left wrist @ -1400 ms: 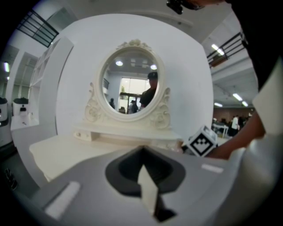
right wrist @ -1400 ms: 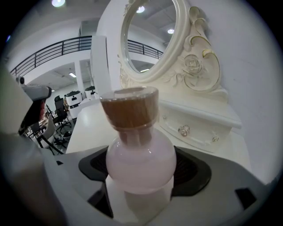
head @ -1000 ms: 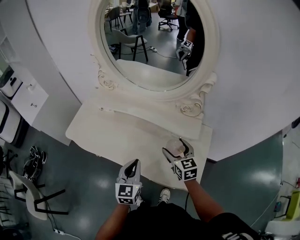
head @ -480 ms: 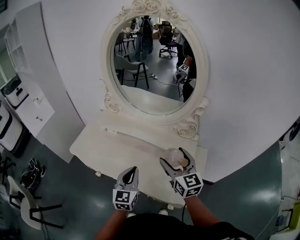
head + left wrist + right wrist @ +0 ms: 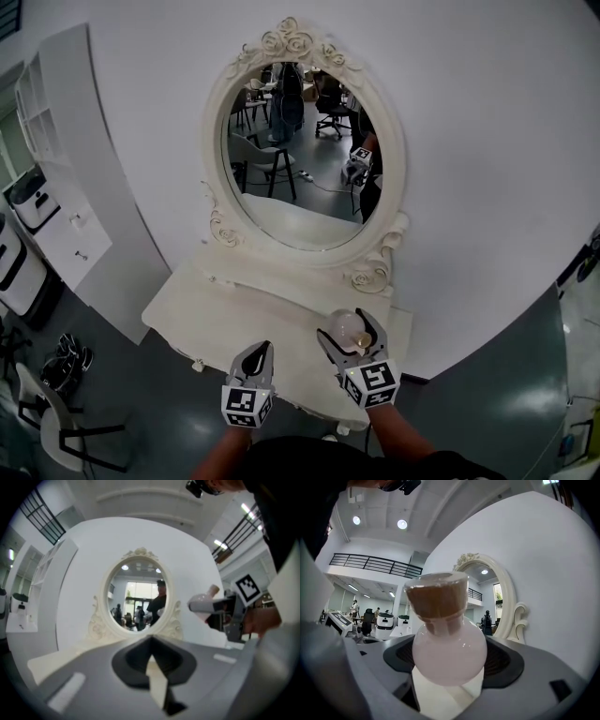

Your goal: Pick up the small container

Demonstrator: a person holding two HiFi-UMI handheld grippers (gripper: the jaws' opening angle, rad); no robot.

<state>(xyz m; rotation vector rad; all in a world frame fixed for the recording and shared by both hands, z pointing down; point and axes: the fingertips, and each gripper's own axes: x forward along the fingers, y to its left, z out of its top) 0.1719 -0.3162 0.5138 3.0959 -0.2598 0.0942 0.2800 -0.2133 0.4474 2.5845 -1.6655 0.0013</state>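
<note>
The small container [image 5: 448,654] is a round, pale-pink glass bottle with a brown cork [image 5: 438,598]. My right gripper [image 5: 449,670] is shut on its belly and holds it upright. In the head view the container [image 5: 348,325] sits between the right gripper's [image 5: 352,332] jaws over the right front of the white dressing table [image 5: 225,314]. The left gripper view shows the container [image 5: 203,605] held above the tabletop. My left gripper [image 5: 255,360] hovers at the table's front edge, shut on nothing, and its jaws meet in its own view [image 5: 151,645].
An oval mirror [image 5: 295,155] in a carved white frame stands on the back of the table against a curved white wall. A white cabinet [image 5: 56,216] stands at the left. A chair [image 5: 47,422] and shoes [image 5: 66,364] are on the floor lower left.
The head view has tilted up, so the whole mirror frame now shows. Both grippers keep their places at the table's front, the right one still closed round the container.
</note>
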